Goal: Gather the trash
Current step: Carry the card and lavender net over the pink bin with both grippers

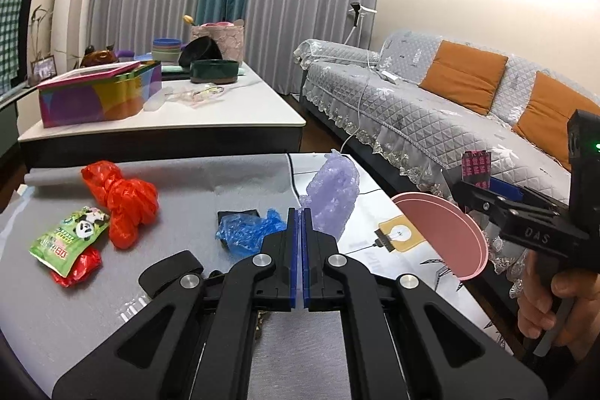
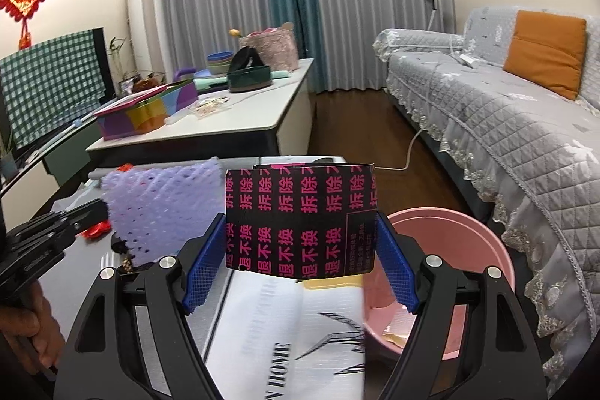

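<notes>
Black pink-lettered card (image 2: 300,223) between right gripper (image 2: 300,272) fingers (image 2: 204,265); pink bin (image 2: 468,242) just beyond

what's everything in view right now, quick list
foam net: 1, purple, in left gripper
card sleeve: 1, black and pink, in right gripper
bin: 1, pink, beside table, right
plastic bag: 1, red, grey mat
snack pouch: 1, green, front of red bag
blue bag: 1, mat centre
tin: 1, multicolour, far table
sofa: 1, grey, right
fingers: blue pads
hand: holding right gripper
</notes>
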`<state>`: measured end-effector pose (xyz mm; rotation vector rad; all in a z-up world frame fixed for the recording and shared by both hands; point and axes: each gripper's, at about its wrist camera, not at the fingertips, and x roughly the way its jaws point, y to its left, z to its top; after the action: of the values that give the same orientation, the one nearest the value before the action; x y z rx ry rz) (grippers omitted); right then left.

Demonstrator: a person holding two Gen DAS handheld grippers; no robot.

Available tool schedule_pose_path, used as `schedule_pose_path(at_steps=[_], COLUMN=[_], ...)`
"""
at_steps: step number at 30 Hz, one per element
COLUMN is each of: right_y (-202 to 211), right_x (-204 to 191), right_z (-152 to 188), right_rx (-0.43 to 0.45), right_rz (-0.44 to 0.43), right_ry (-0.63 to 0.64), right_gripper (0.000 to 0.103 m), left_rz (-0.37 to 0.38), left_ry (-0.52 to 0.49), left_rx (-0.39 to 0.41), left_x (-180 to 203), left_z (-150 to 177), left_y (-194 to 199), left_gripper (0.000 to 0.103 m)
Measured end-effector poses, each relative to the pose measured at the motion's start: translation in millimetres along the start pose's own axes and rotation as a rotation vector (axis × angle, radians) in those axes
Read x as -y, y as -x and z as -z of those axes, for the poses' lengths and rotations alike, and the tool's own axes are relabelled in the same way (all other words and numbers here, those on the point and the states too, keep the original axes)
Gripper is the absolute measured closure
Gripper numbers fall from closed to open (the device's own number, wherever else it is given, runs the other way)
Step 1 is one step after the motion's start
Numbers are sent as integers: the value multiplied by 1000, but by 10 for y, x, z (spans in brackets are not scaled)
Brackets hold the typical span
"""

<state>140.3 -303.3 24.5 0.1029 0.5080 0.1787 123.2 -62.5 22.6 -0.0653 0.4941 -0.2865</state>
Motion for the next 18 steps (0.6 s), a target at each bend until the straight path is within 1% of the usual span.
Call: schedule_pose_path(at_steps=[3, 8, 18], right_y=[31, 61, 103], right_x=[121, 343, 834], right_z=[-40, -136, -222], right_rx=[11, 31, 40], right_rz=[24, 85, 185], right_ry=[-19, -29, -59], right_gripper=[28, 28, 28], left_rz=[4, 24, 62], left_ry=[-30, -40, -58], left_rx=[2, -9, -21], left_x=[111, 240, 581], left_z=[-26, -57, -122], left_y=[18, -17, -222], left_gripper=[102, 102, 102])
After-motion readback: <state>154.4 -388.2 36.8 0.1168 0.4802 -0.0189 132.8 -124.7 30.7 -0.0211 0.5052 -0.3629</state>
